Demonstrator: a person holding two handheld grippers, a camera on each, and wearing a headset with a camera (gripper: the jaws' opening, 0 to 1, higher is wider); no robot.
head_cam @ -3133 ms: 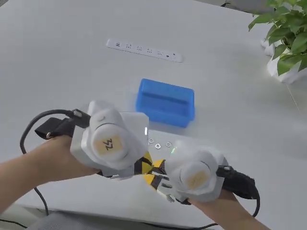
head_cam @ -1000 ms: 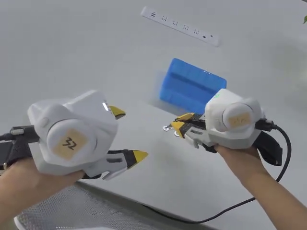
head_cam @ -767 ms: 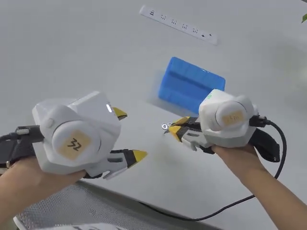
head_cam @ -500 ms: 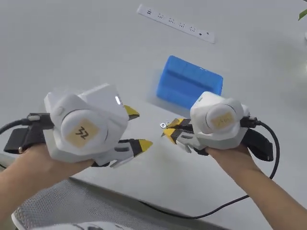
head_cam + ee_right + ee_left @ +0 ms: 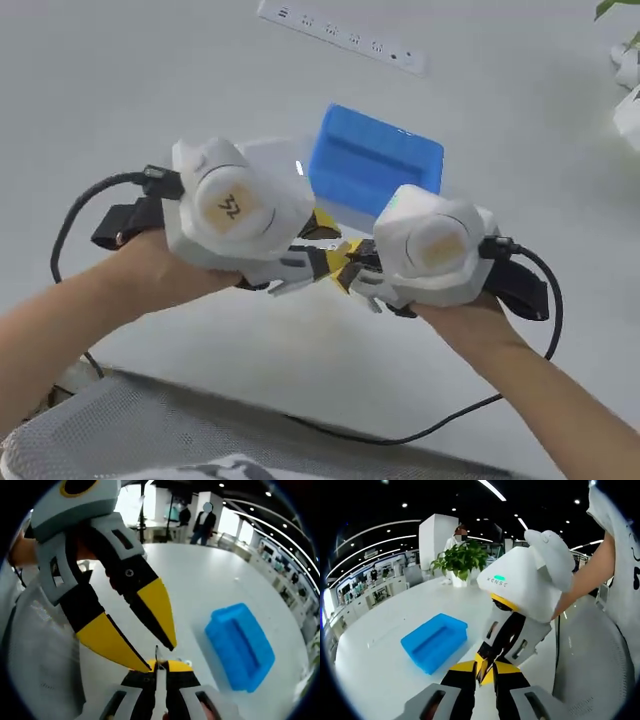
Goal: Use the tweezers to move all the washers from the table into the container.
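right gripper [image 5: 160, 670] jaws pressed together on the tweezers [image 5: 156, 658], thin tip poking out past them. left gripper [image 5: 485, 670] faces it tip to tip above the table [image 5: 150, 90], jaws slightly spread either side of the tweezers tip, can't tell if touching. blue container [image 5: 375, 165] sits on the table just beyond both

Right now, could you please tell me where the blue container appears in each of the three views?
Head view: the blue container sits upper centre, lying on the white table.
Left gripper view: lower left of centre, on the same table.
Right gripper view: right of centre, toward the lower right.
Shared landmark: the white table beneath it in all three.
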